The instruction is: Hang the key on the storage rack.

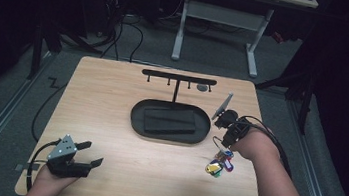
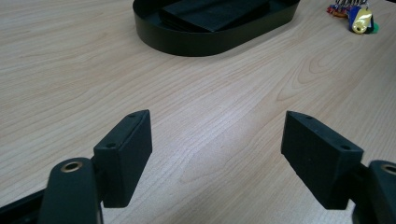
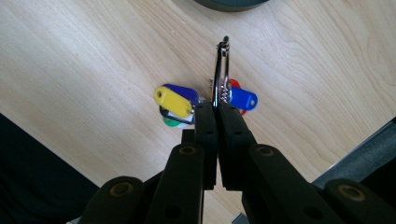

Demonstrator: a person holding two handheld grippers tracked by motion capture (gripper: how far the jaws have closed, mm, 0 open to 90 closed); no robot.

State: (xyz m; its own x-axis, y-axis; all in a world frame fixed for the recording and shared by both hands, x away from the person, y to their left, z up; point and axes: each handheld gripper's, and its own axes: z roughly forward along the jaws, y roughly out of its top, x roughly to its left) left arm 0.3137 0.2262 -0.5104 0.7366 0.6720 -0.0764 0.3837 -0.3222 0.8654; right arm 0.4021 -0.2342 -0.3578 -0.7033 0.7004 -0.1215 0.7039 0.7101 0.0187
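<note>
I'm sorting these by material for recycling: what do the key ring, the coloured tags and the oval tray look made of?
Key ring: looks like polished metal, going by its thin, bright, mirror-like glints. Coloured tags: probably glossy plastic, with saturated colours and soft highlights. Oval tray: matte black, metal or plastic; its look leaves that open.

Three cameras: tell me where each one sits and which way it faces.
High view: fixed above the person's side, looking forward and down on the table; both forearms, left gripper and right gripper show.
Left gripper view: rides the left gripper, looking low across the table at the black tray; open jaws show.
Right gripper view: rides the right gripper, looking down on the key ring with coloured tags; shut jaws pinch it.
Shared: the high and left gripper views both show the tray and tags.
</note>
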